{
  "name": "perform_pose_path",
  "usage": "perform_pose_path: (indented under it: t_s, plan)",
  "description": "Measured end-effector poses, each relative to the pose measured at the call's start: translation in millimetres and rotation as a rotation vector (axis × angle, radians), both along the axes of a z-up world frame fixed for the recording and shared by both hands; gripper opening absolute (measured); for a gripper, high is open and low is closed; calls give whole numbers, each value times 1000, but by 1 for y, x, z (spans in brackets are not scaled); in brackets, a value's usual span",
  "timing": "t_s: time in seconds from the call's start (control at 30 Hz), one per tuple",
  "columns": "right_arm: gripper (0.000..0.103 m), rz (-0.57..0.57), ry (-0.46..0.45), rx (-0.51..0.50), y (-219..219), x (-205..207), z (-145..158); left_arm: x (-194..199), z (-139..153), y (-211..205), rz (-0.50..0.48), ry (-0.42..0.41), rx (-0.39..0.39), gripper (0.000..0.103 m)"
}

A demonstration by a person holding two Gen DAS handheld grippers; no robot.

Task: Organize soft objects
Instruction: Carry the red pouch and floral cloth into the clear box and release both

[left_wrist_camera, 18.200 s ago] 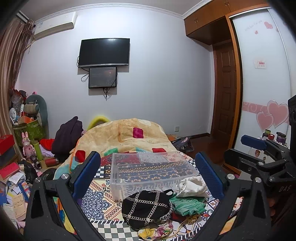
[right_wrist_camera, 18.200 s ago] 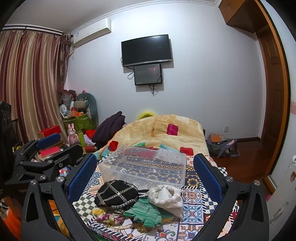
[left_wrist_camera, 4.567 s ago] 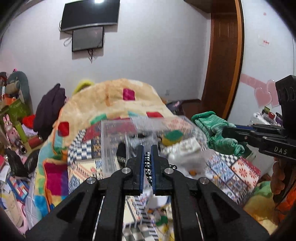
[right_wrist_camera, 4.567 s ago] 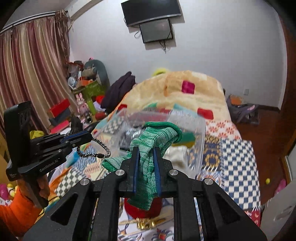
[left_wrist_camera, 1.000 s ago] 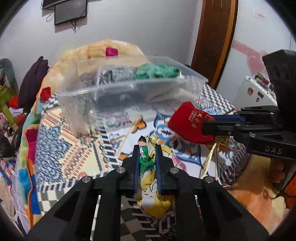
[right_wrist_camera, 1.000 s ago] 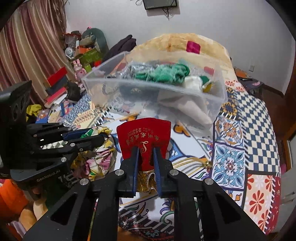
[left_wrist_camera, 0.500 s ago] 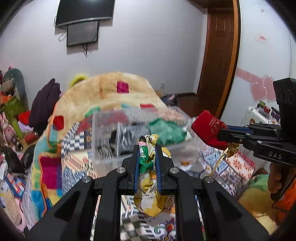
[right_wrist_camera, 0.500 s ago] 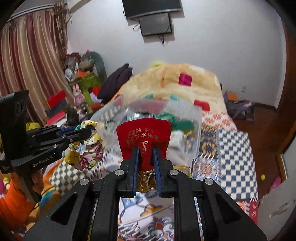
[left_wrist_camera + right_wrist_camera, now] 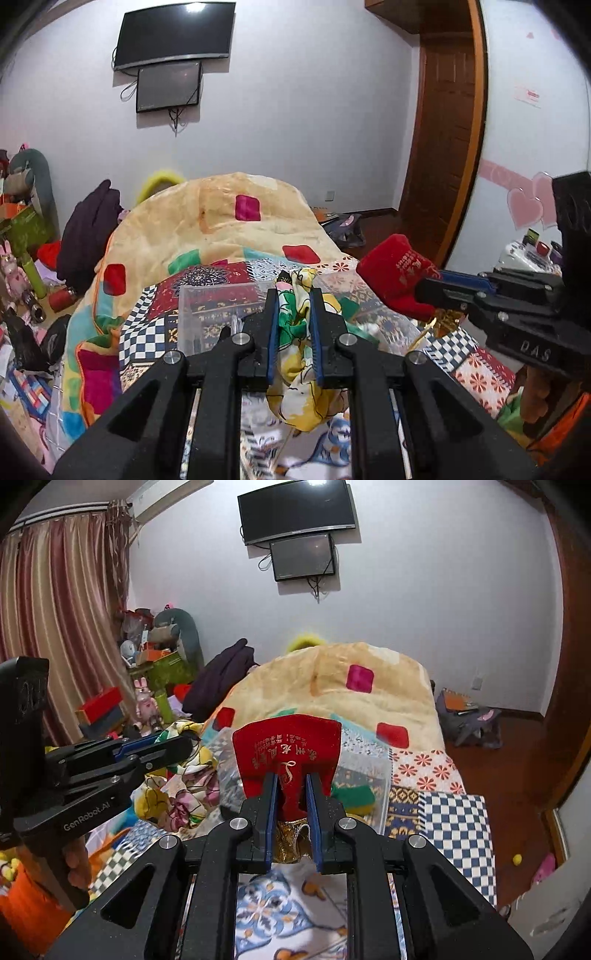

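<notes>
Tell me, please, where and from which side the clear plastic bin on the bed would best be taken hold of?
Take the clear plastic bin by its top rim, coming down from above. It is open-topped with thin upright walls, so one finger can slip inside and one outside. Its right wall looks freest; soft items lie against others. Both tongs are busy: left grips floral cloth, right the red pouch.

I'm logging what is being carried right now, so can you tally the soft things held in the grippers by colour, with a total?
Red: 1, the red pouch, clamped in the right gripper.
Floral yellow and green: 1, the floral cloth, clamped in the left gripper.
Total: 2 held, both above the clear bin.
</notes>
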State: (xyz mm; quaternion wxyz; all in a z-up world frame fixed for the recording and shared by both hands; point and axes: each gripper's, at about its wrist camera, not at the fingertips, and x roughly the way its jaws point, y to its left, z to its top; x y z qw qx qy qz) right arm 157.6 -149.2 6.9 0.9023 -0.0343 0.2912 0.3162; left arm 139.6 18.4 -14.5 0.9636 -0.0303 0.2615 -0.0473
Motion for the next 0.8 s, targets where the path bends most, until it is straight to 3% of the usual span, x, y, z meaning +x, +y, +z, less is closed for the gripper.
perform_pose_path:
  t_s: [0.43, 0.63, 0.8]
  plan:
    - [14, -76, 120, -84, 11, 52, -46, 59, -54, 7, 55, 137, -12, 14]
    - [17, -77, 177, -124, 15, 60, -66, 65, -74, 0, 54, 181, 39, 15]
    - [21, -71, 180, -144, 14, 55, -64, 60, -74, -3, 74, 158, 90, 39]
